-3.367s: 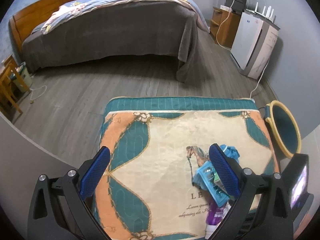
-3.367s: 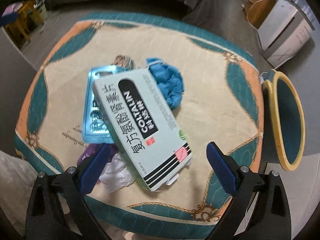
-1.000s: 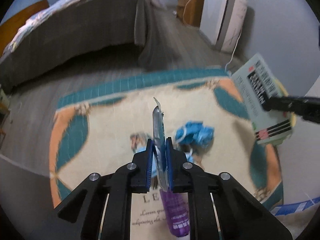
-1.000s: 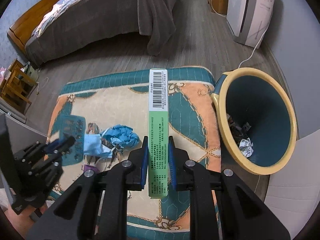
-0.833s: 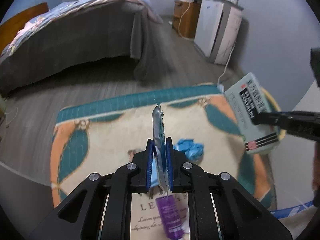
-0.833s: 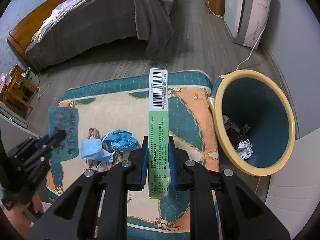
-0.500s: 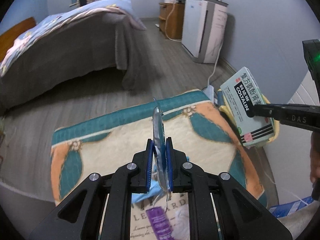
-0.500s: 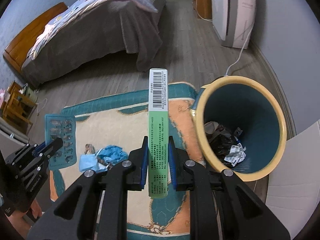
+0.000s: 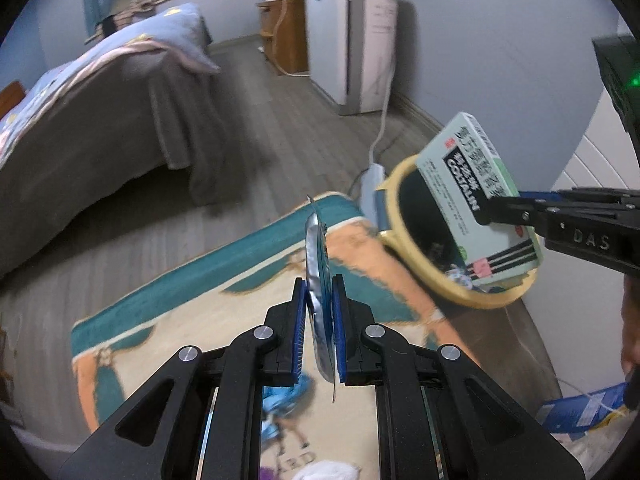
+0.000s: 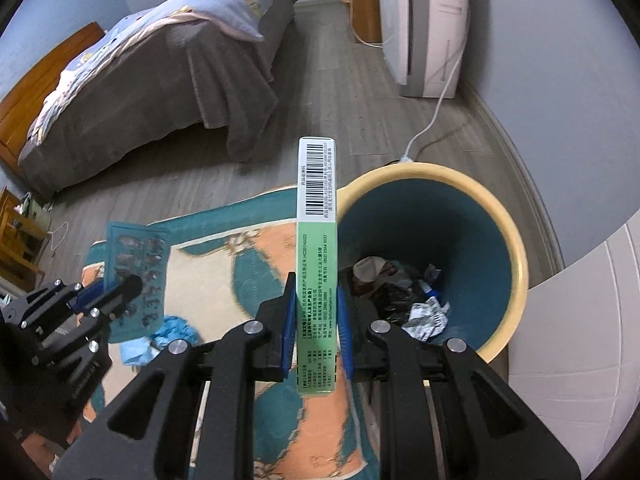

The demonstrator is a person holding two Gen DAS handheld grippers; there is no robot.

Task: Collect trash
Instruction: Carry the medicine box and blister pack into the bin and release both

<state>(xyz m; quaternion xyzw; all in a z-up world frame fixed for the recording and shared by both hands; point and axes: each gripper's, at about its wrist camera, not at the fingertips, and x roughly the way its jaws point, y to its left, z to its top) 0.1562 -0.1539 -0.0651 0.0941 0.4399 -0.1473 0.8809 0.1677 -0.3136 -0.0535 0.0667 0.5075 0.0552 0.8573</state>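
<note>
Both hands have carried their loads toward the bin [image 10: 516, 240]: the right gripper [image 10: 316, 320], fingers clamped on the medicine box [image 10: 317, 240], now hangs at its rim, while the left gripper [image 9: 320, 324], pinching the blister pack [image 9: 316, 264], trails over the blanket [image 9: 224, 304]; dropping comes next

Purple wrapper [image 9: 267, 473] cut off by the bottom edge; bin contents [image 10: 400, 292] partly hidden.

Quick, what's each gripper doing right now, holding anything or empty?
Left gripper: shut on the blister pack, held edge-on.
Right gripper: shut on the medicine box, beside the trash bin.
</note>
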